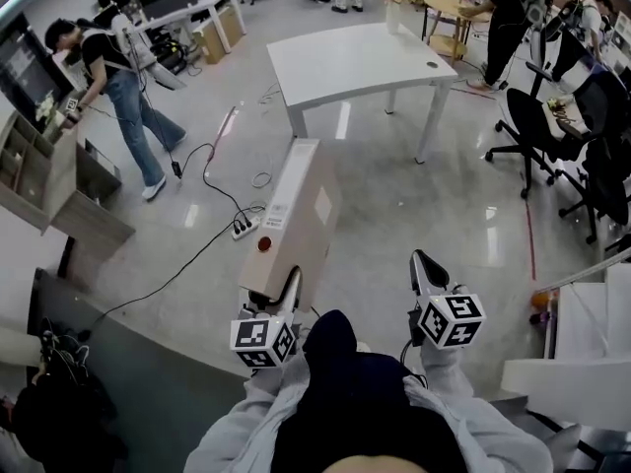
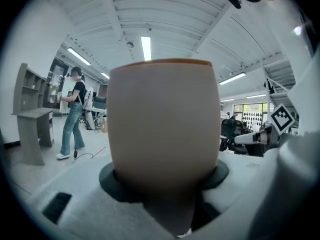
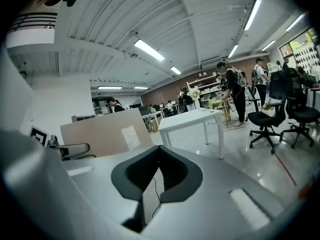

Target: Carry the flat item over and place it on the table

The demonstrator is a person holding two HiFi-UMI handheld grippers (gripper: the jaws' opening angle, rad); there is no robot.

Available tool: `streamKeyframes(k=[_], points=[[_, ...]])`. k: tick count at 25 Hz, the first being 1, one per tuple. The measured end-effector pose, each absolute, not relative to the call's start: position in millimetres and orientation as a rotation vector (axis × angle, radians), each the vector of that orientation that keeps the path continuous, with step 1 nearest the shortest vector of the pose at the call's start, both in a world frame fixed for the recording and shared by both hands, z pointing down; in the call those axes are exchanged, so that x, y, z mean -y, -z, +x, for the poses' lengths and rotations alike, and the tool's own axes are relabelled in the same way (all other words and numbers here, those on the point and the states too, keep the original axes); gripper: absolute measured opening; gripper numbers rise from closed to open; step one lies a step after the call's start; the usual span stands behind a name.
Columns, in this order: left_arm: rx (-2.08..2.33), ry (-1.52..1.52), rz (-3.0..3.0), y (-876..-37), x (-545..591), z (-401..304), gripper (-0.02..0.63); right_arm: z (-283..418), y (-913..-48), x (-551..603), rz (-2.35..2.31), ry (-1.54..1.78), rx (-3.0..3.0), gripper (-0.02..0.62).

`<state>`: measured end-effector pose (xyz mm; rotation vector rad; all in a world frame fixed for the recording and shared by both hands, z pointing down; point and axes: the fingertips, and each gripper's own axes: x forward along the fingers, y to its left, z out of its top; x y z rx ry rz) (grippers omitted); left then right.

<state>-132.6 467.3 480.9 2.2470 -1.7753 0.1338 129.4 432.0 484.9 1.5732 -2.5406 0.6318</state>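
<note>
L gripper (image 1: 289, 292) clamps near end of flat cardboard box (image 1: 296, 210), which is held on edge, well short of white table (image 1: 355, 62). R gripper (image 1: 424, 269), jaws together & empty, is also well short of table.

bright ceiling strip lights (image 3: 149, 49); floor glare; fisheye edges dark

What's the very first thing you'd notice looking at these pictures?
A big flat cardboard box sits in the middle of the head view, turned up on its edge and pinched at its near end by the left gripper. Farther ahead stands a white table with nothing on it. The right gripper is beside the box, shut and holding nothing.
</note>
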Motion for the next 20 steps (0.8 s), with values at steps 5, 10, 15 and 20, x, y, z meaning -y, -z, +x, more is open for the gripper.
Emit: streamKeyframes(k=[5, 10, 15, 20], points=[[1.796, -0.169, 2.213, -483.5, -454.9, -134.0, 0.268, 133.8, -479.6, -423.2, 1.539, -0.585, 2.529, 0.009], [1.761, -0.144, 2.213, -490.3, -414.8, -122.5, 0.268, 138.8, -484.1, -382.6, 1.544, -0.593, 2.528, 0.009], [1.743, -0.155, 2.243, -491.0, -350.1, -127.5, 0.268, 125.0, -483.5, -318.4, 1.543, -0.606, 2.54, 0.009], [1.73, -0.126, 2.268, -474.6, -265.7, -141.7, 0.268, 107.4, -464.6, -236.9, 1.549, -0.569, 2.543, 0.009]])
